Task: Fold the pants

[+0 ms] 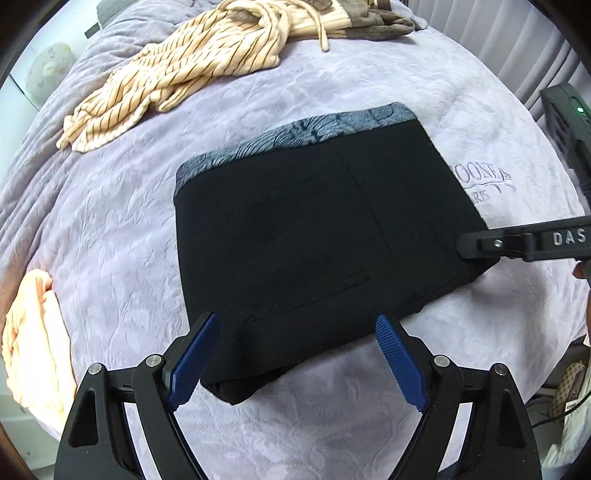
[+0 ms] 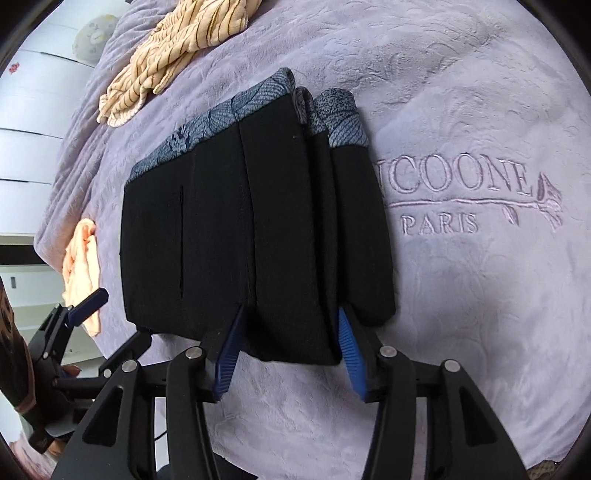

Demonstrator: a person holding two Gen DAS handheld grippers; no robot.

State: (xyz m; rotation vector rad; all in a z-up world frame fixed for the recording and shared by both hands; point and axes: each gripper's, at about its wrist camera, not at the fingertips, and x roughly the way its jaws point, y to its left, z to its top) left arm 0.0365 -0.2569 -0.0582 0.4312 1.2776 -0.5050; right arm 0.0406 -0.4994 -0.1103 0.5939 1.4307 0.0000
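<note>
Black pants (image 1: 314, 229) with a blue-grey patterned band (image 1: 295, 136) lie folded into a thick rectangle on a lilac blanket (image 1: 122, 229). In the left wrist view my left gripper (image 1: 297, 319) hangs open over the stack's near edge, its blue pads (image 1: 192, 358) wide apart and pressing nothing. A finger of the right gripper (image 1: 480, 243) reaches in at the stack's right corner. In the right wrist view the pants (image 2: 221, 240) show several stacked layers. My right gripper (image 2: 291, 310) straddles their near edge, jaws apart, with the cloth lying slack between the pads. The left gripper (image 2: 88, 301) shows at the left.
A cream striped garment (image 1: 177, 74) is crumpled at the back left, beside a brown one (image 1: 376, 26). A peach cloth (image 1: 33, 339) lies at the blanket's left edge. Embroidered lettering (image 2: 461, 184) marks the blanket right of the pants. Curtains (image 1: 498, 44) hang at the far right.
</note>
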